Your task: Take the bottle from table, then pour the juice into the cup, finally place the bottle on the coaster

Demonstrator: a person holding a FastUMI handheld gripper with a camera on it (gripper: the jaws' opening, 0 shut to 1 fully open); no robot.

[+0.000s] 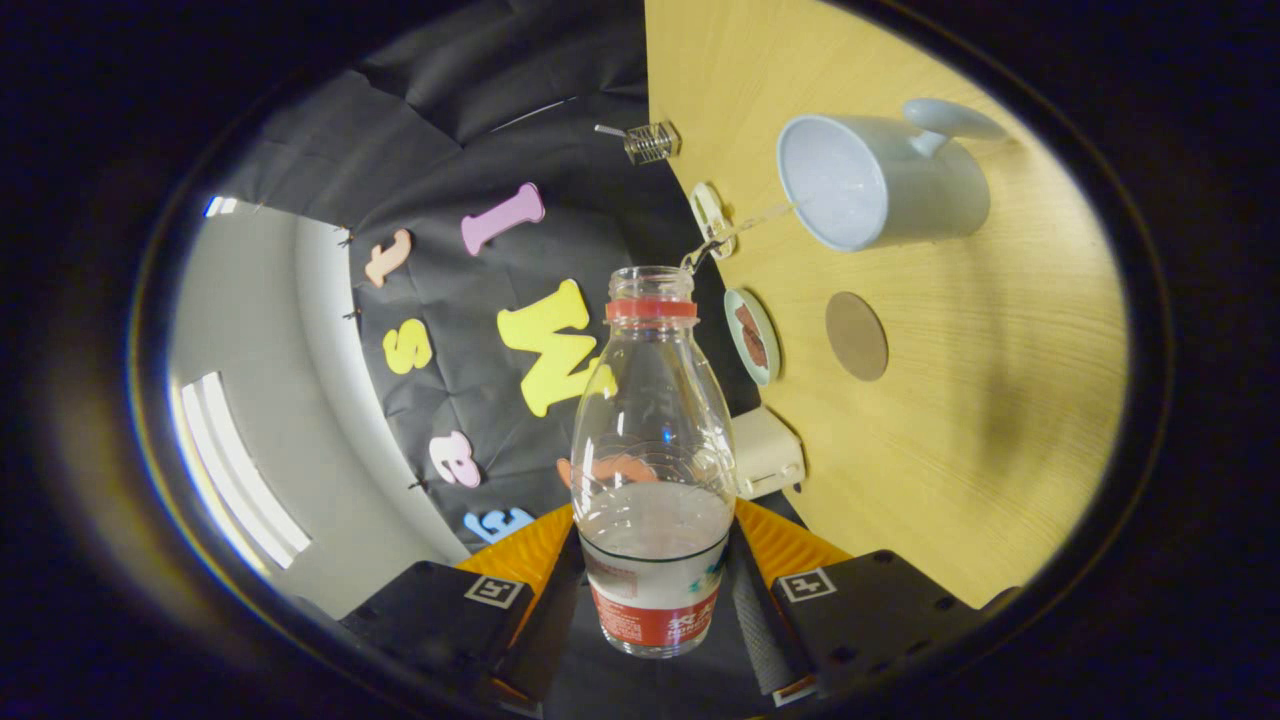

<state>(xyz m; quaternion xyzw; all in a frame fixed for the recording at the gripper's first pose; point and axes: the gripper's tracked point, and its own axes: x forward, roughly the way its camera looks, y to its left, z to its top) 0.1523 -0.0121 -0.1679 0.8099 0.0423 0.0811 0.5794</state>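
- My gripper is clamped on the bottle; both fingers press against its lower body, one on each side, at the level of the label
- The bottle is clear plastic with a red ring at the neck; its mouth is uncapped; it is tilted along with my gripper, so the table stands like a wall beside it
- A thin stream of liquid leaves the bottle's mouth and runs across to the rim of the cup; some liquid sits in the bottle's lower part
- The cup is pale, with a handle on its far side; it rests on the wooden table, beyond the bottle's mouth
- The coaster, a round brown disc, lies on the table near the cup, bare; it is apart from the bottle
- A small plate sits at the table edge, just beside the coaster
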